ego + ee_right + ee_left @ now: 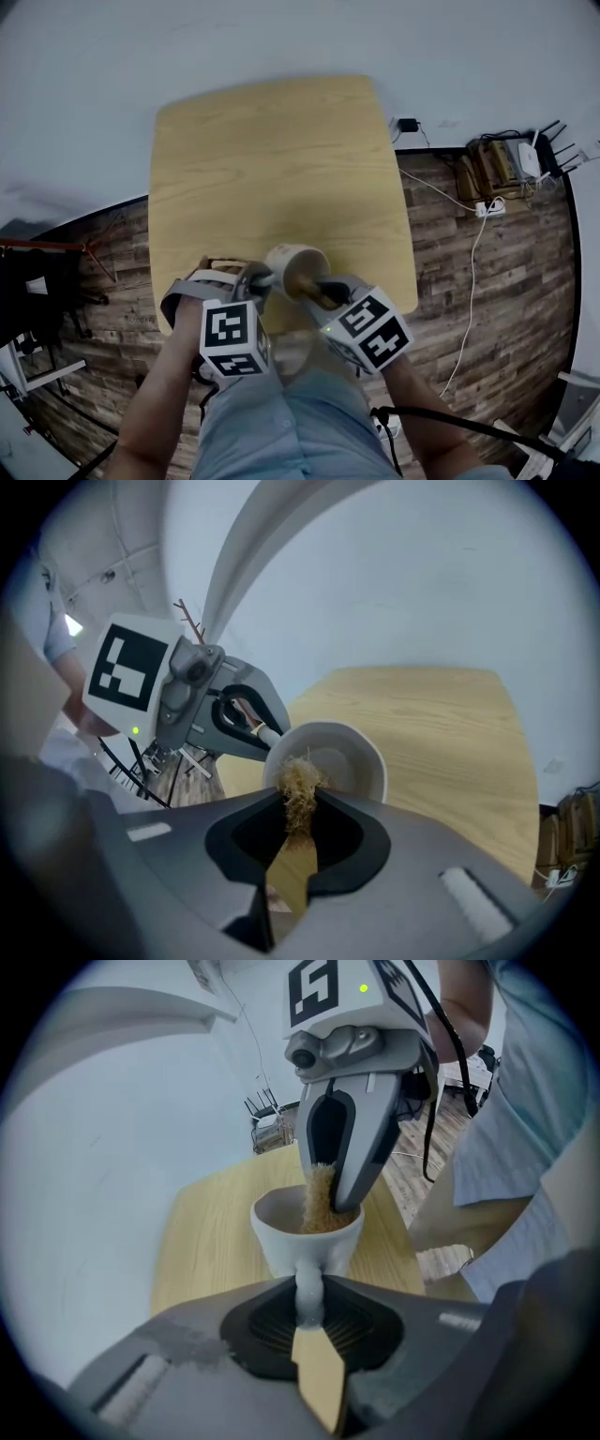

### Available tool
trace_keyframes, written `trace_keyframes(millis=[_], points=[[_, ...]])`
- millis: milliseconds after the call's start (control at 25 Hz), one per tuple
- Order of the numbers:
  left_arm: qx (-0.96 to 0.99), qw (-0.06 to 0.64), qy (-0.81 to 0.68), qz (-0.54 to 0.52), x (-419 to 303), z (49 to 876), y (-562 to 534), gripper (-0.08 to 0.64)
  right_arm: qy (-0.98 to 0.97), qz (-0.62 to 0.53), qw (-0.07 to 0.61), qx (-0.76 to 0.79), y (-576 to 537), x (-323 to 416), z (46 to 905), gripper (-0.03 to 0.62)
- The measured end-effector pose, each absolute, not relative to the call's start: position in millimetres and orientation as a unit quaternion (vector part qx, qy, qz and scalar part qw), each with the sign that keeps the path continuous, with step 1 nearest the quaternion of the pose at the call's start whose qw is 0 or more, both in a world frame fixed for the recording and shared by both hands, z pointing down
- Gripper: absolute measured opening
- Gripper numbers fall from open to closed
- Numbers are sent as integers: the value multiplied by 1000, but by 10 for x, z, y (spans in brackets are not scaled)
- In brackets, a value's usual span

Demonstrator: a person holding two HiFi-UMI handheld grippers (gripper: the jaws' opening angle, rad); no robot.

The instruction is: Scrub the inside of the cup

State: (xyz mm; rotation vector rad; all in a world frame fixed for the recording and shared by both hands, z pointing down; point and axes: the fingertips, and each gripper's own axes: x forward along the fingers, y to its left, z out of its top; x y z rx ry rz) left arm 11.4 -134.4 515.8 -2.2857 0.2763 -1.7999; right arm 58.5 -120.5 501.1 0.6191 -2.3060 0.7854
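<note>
A white cup (296, 265) is held over the near edge of the wooden table (272, 159). My left gripper (258, 278) is shut on the cup's handle (308, 1283), with the cup (305, 1237) straight ahead of its jaws. My right gripper (314, 286) is shut on a tan fibrous scrubber (298, 794). The scrubber (321, 1199) reaches down into the cup's mouth (330, 761). In the left gripper view the right gripper (323, 1213) comes in from above, its tips inside the rim.
The light wooden table stands on a dark plank floor (487, 281). Cables and a power strip (489, 208) lie at the right by a small stand with a router (525, 159). A pale wall (281, 37) runs behind the table. The person's lap (291, 422) is below.
</note>
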Motion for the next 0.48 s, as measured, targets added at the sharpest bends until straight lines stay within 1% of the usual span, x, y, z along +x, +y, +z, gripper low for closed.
trace_keyframes(millis=[240,480], points=[[-786,106,97,-601,67,5199,-1334,66,-874,319,280,238,-1307,364,4944,55],[-796,104,102,-588,9,5245,-1380,66,-871,315,258,276,-1538,434,4717,55]])
